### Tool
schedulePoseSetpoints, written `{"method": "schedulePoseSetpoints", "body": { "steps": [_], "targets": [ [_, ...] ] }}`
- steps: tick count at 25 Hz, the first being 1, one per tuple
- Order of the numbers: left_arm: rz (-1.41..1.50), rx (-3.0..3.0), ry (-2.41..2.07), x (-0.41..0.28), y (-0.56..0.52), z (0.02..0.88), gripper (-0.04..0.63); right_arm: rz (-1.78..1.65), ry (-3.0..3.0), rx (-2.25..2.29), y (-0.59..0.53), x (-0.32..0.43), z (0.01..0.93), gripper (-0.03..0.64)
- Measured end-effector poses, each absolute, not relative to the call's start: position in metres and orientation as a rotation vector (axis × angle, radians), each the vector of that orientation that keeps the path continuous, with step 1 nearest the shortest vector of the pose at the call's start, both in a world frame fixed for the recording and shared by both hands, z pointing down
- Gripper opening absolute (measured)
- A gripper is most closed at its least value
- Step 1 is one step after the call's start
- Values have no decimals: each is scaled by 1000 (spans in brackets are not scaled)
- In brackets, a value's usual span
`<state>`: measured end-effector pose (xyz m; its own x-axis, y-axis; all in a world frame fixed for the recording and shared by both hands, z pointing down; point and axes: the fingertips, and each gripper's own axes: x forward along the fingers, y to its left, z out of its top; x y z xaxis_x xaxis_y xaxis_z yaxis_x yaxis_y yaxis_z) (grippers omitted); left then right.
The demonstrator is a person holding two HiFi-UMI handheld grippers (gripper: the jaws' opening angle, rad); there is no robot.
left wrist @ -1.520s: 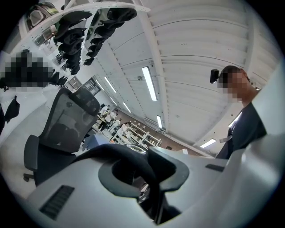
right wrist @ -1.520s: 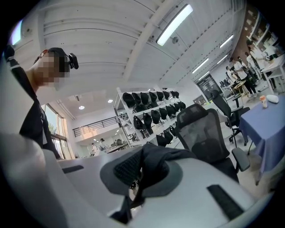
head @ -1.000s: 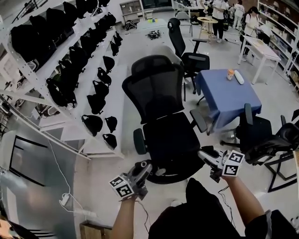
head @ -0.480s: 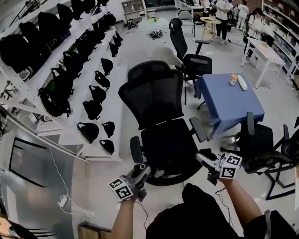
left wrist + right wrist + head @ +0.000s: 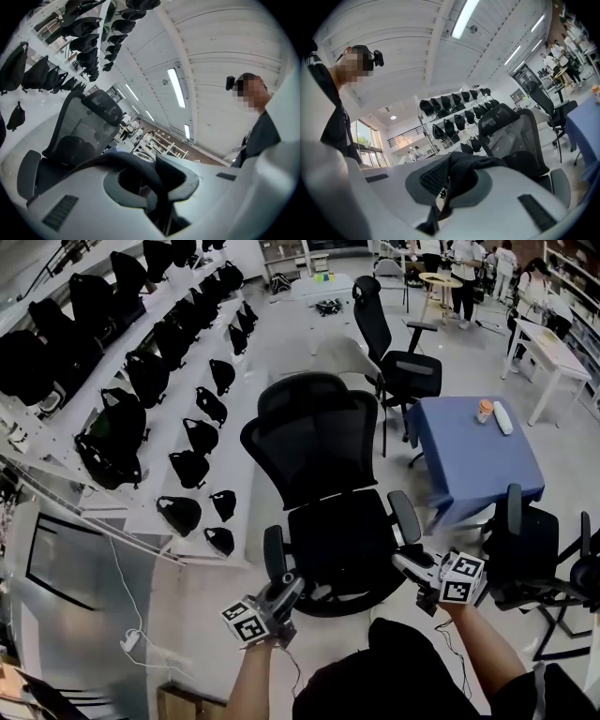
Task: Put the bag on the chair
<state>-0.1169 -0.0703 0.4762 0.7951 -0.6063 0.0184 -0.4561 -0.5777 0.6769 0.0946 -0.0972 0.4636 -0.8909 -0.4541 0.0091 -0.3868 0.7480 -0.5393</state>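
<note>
A black mesh office chair (image 5: 328,493) stands right in front of me, its seat (image 5: 342,535) bare. The black bag (image 5: 375,671) hangs low against my body between both grippers. My left gripper (image 5: 291,585) is off the seat's front left corner; in the left gripper view it (image 5: 157,187) is shut on a black strap of the bag (image 5: 140,171). Just off the seat's front right corner, by the armrest, is my right gripper (image 5: 403,563). The right gripper view shows it (image 5: 445,187) shut on black mesh fabric of the bag (image 5: 461,171).
White shelves (image 5: 141,381) with several black bags run along the left. A blue table (image 5: 478,451) with a cup (image 5: 485,411) stands to the right, with more black chairs (image 5: 403,352) (image 5: 525,549) around it. People stand by a white table (image 5: 553,343) at the back.
The chair has slid slightly right and lower in the head view. Both grippers keep their hold and have dropped a little in the frame.
</note>
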Motion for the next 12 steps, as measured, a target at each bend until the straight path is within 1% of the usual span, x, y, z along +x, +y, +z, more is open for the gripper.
{"method": "schedulePoseSetpoints", "body": {
  "steps": [12],
  "targets": [
    [-324, 2188, -940, -98, -128, 503, 75, -859, 2885, -540, -164, 108, 486, 8]
  ]
}}
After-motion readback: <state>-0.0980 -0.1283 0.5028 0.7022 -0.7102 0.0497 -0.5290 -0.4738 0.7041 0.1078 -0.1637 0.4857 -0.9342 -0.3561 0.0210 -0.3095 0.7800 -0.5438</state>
